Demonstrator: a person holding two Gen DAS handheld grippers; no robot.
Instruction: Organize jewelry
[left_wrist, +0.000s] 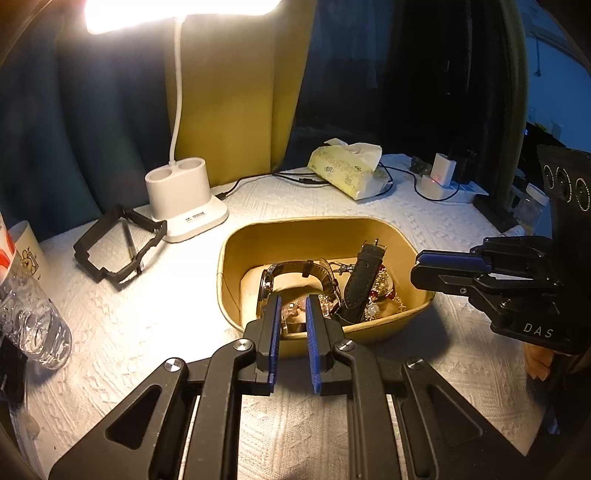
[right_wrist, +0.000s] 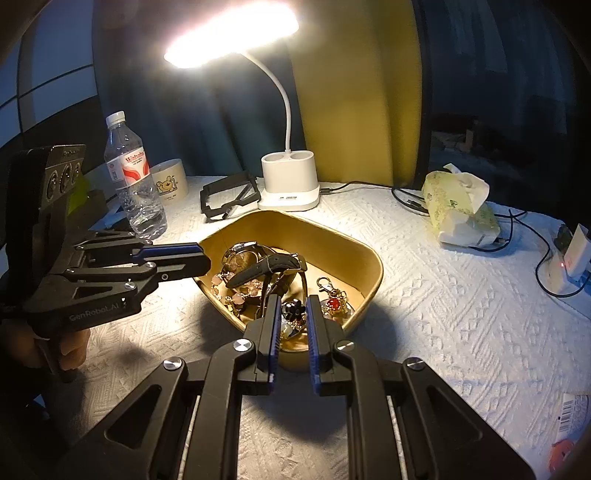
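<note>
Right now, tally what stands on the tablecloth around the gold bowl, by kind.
Desk lamp: 1
Water bottle: 1
Mug: 1
Black frame: 1
Tissue pack: 1
Total: 5; the chargers and cables at the far edge are not counted.

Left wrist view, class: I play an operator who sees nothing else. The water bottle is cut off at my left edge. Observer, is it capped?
Observer: Yes. In the right wrist view, the water bottle stands upright with a white cap on.
Operator: Can you see what holds my left gripper?
Observer: A hand grips the handle beneath the left gripper.
Operator: From the side, how do its jaws stand?
Observer: They look shut with nothing between them. The tips are at the left rim of the gold bowl.
</note>
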